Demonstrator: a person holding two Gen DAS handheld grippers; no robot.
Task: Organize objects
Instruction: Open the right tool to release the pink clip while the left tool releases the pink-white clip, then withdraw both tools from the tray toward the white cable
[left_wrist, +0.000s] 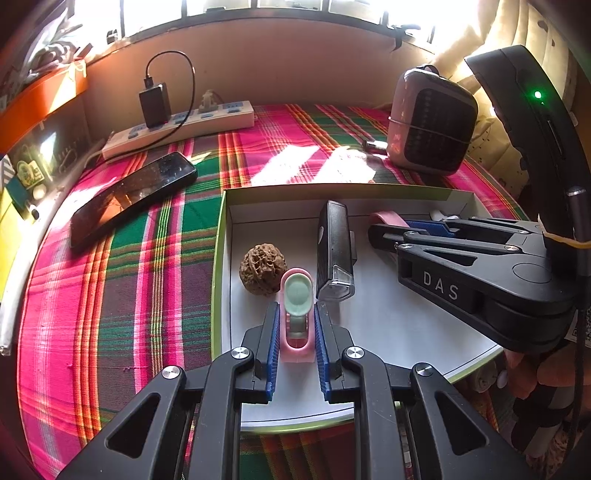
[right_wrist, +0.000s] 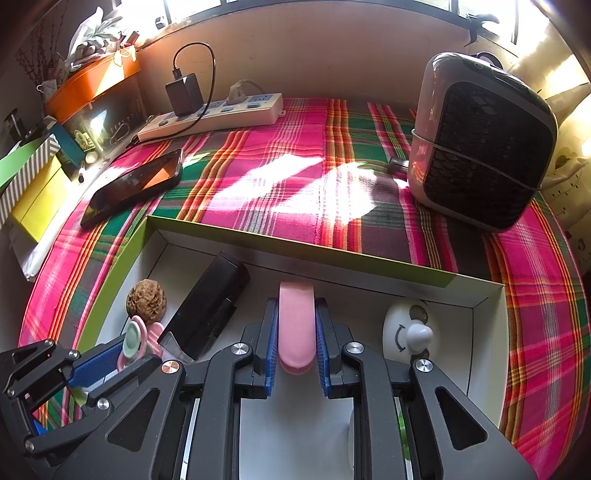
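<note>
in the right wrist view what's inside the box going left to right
Walnut → black device → pink piece clamped between the right gripper fingers → white smiley-face piece.

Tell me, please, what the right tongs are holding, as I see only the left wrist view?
Observer: The right tongs are shut on a flat pink strip, whose far end points at the back wall of the box.
Operator: Thank you. Is there anything in the box on their far side that I cannot make out?
Observer: Yes, a white round toy with a drawn face and a knob lies in the box to their right.
</note>
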